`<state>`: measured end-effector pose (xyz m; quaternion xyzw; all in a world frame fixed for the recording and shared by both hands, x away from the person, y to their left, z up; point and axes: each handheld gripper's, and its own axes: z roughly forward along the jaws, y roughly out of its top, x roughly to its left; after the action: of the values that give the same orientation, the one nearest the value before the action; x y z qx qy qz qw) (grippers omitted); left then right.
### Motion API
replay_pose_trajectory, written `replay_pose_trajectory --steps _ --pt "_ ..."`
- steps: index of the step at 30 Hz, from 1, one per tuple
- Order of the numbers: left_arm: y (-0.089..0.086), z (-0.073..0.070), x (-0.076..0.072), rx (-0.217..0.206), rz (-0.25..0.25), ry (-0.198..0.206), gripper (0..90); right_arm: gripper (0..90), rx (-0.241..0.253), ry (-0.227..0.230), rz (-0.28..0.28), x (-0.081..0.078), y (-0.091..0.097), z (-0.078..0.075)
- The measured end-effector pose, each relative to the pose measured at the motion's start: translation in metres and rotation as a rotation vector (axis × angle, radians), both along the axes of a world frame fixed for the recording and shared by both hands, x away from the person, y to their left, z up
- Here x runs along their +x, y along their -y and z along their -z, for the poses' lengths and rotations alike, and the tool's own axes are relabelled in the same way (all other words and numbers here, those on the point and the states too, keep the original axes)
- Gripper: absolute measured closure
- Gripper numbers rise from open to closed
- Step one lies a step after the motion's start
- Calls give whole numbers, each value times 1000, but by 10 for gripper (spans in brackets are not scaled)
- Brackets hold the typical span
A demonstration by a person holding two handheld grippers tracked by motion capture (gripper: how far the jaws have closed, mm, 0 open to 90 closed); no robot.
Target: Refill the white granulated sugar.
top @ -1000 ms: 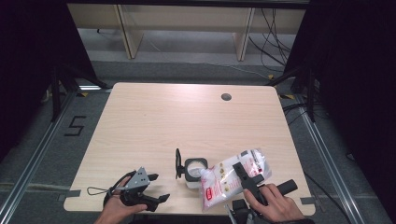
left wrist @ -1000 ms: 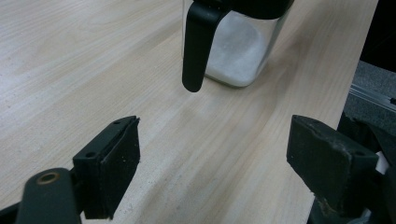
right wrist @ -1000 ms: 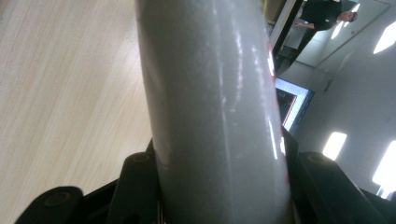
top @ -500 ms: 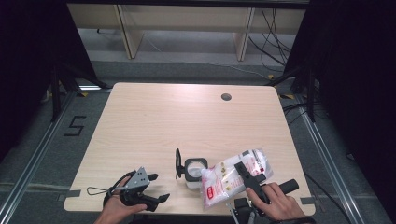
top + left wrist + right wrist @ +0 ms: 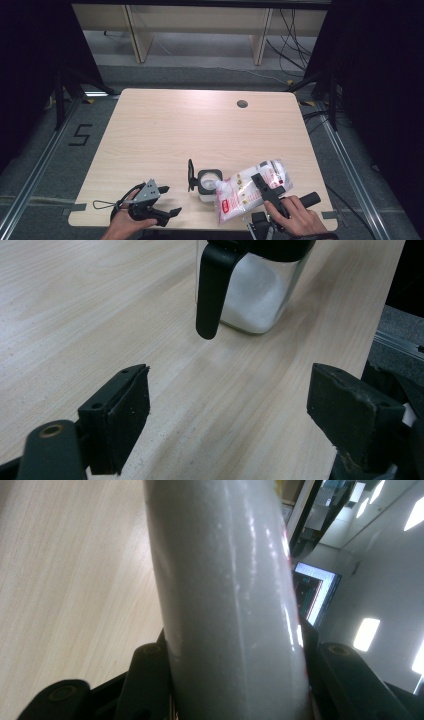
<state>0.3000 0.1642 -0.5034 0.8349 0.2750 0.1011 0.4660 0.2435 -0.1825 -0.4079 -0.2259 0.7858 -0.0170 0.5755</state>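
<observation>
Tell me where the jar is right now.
In the high view the jar stands near the table's front edge, right of centre, its lid flipped open, with the bag held by the right gripper tilted over its mouth.

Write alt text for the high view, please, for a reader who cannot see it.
The right gripper tilts a clear bag of white powder over an open square jar near the table's front edge. The left gripper rests open beside the jar.
</observation>
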Motion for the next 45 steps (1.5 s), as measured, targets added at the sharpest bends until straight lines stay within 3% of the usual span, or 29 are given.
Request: replay_pose_trajectory --steps 12,13,20,23,29,45 --pt "0 0 0 -3 1 -1 168 593 6 1 7 0 1 0" --pt "-1 -1 0 13 4 -9 168 593 6 2 5 0 1 0" --pt "1 0 -1 -11 -15 -16 168 594 5 6 -4 0 0 -1" --pt "0 0 0 -1 0 1 168 595 4 5 -2 0 1 -1" --pt "1 0 -1 -10 -13 -18 168 596 4 3 -4 0 0 -1" --pt "1 0 -1 -10 -12 -17 168 599 18 0 -9 1 1 0"
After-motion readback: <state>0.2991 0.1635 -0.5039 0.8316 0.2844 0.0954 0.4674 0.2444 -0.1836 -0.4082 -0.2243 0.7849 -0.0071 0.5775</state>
